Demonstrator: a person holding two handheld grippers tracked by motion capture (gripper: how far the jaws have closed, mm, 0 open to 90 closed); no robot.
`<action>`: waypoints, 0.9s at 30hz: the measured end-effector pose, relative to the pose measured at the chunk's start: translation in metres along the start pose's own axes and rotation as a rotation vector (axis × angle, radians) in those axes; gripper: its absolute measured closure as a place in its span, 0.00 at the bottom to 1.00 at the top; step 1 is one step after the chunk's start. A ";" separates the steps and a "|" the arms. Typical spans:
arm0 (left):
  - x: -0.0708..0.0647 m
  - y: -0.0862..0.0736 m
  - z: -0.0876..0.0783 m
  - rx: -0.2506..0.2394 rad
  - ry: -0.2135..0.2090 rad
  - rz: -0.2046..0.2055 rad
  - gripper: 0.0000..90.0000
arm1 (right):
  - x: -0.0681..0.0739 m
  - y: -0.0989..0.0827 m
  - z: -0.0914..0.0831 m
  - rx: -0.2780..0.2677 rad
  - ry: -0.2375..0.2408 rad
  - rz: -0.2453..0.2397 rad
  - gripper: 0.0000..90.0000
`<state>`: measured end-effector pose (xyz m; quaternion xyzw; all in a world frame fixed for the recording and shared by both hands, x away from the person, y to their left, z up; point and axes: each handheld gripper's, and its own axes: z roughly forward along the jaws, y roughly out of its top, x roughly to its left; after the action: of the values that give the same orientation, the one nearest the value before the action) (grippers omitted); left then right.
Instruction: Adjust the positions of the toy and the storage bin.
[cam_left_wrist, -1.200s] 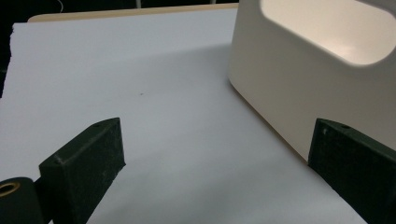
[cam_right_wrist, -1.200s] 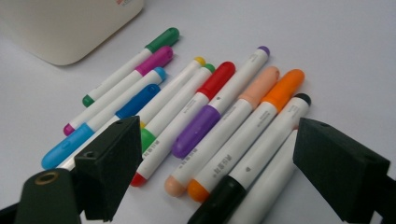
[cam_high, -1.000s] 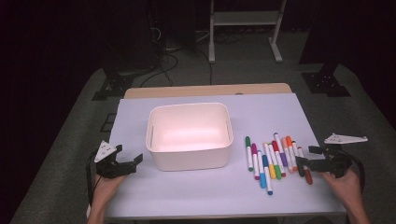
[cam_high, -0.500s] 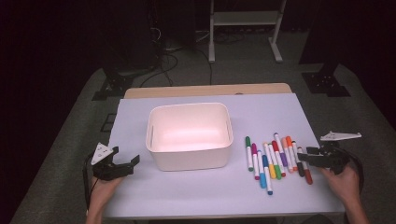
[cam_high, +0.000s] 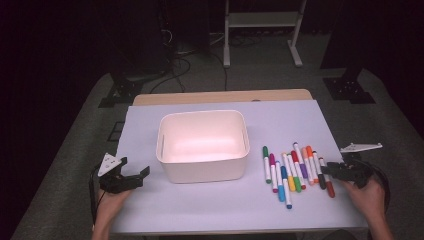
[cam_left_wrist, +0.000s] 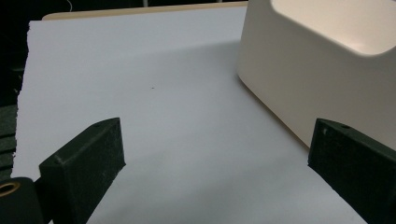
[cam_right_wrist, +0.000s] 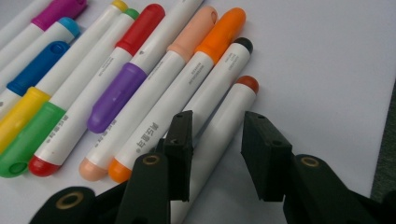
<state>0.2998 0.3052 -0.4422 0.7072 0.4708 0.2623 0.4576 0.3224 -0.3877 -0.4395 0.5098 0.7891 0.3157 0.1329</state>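
Note:
Several capped markers (cam_high: 292, 172) lie side by side on the white table sheet, right of a white bin (cam_high: 205, 170). My right gripper (cam_high: 327, 172) is low over the rightmost one, the red-capped marker (cam_right_wrist: 233, 116). Its jaws have just been closing and now straddle that marker's white body (cam_right_wrist: 215, 140), with a thin gap still showing on each side. The left jaw overlaps the black-capped marker (cam_right_wrist: 224, 70) beside it. At the table's front left, my left gripper (cam_high: 136, 167) rests wide open and empty (cam_left_wrist: 215, 149), aimed past the bin's near corner (cam_left_wrist: 327, 70).
The table sheet (cam_high: 300, 115) ends just right of the markers, with its edge near my right hand. Bare sheet (cam_left_wrist: 163, 93) lies left of the bin. Dark floor, stands and cables lie beyond the table.
The right gripper's jaws have drawn in from wide open to narrowly straddling the rightmost marker. The left gripper has stayed put.

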 end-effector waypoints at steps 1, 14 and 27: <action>0.000 0.000 0.000 0.000 0.000 -0.001 0.03 | 0.000 0.000 0.000 0.004 -0.006 -0.003 0.69; 0.002 -0.001 -0.001 -0.008 0.003 -0.014 0.03 | 0.008 0.003 0.004 0.040 -0.078 -0.027 0.72; 0.001 0.000 -0.001 -0.011 0.001 -0.014 0.03 | 0.016 0.004 0.008 0.061 -0.152 -0.015 0.74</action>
<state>0.2996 0.3068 -0.4422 0.7010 0.4747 0.2621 0.4632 0.3226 -0.3693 -0.4409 0.5302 0.7898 0.2510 0.1791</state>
